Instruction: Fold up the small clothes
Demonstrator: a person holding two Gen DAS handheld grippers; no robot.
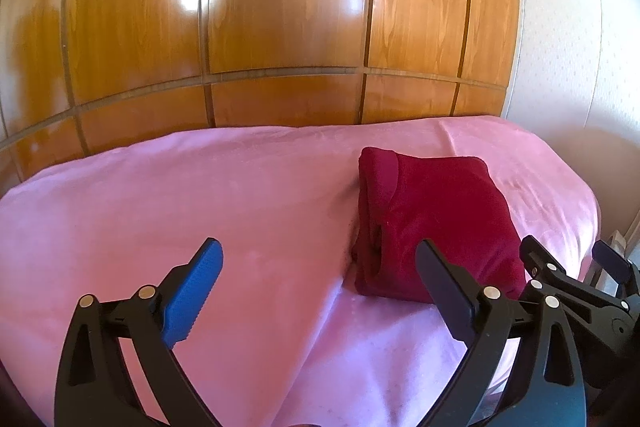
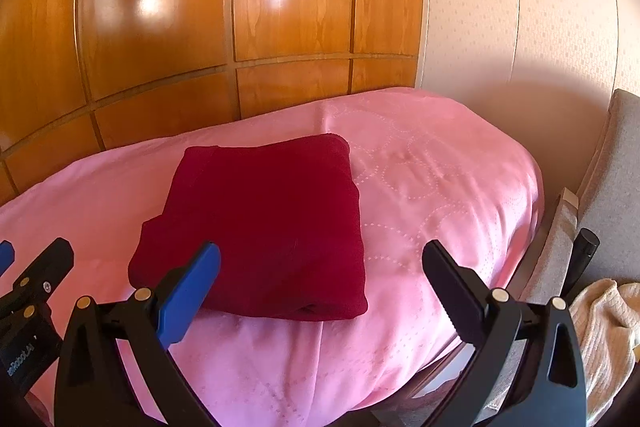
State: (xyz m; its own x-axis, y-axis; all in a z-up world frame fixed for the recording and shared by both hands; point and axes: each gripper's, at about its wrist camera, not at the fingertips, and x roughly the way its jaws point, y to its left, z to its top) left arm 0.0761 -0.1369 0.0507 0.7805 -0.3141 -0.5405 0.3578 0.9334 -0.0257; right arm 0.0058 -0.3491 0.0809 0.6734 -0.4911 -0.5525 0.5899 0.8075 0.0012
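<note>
Both two-finger grippers, left [image 1: 320, 283] and right [image 2: 322, 285], stand wide open with nothing between the jaws; the dark red knitted garment [image 2: 264, 227] lies folded into a thick square on the pink quilted bedspread [image 2: 420, 195]; I'd lift clear without snagging its near edge.

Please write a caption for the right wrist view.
Open right gripper above a folded red garment lying on a pink bedspread.
</note>
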